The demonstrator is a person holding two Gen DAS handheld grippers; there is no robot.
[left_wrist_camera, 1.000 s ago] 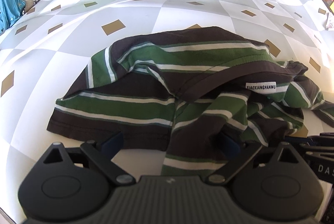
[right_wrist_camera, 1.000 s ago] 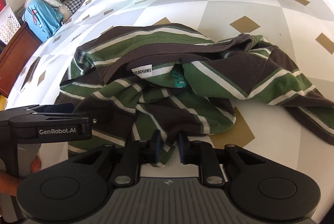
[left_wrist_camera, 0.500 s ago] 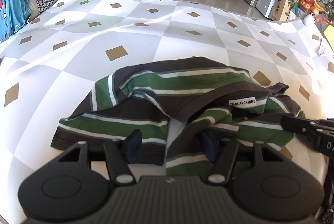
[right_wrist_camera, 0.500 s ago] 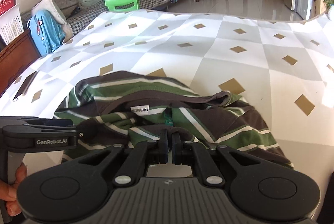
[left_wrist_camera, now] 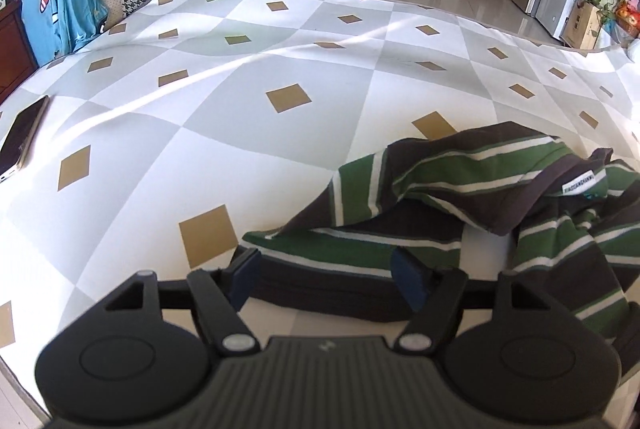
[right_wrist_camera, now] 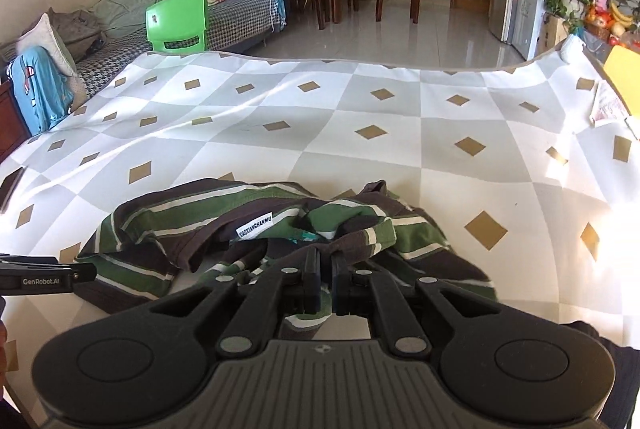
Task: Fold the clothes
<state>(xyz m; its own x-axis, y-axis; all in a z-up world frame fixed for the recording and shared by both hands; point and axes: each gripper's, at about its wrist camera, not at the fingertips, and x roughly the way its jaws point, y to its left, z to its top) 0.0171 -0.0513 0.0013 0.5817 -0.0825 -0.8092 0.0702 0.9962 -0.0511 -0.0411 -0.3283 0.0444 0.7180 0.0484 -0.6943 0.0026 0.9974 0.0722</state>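
A: Where does the striped shirt lie?

B: Crumpled on the checked cloth of the desk, neck label up, near the front edge.

A: Right gripper?

B: Jaws together, clamped on a fold of the shirt, likely lifting it to shake out the bunching.

A: Left gripper?

B: Jaws apart, having just been opening; the dark hem lies between the pads, unpinched. Probably lining up on the hem so both ends can be spread flat.

Left gripper jaws apart, just reopening, right gripper jaws pinched together, angled down
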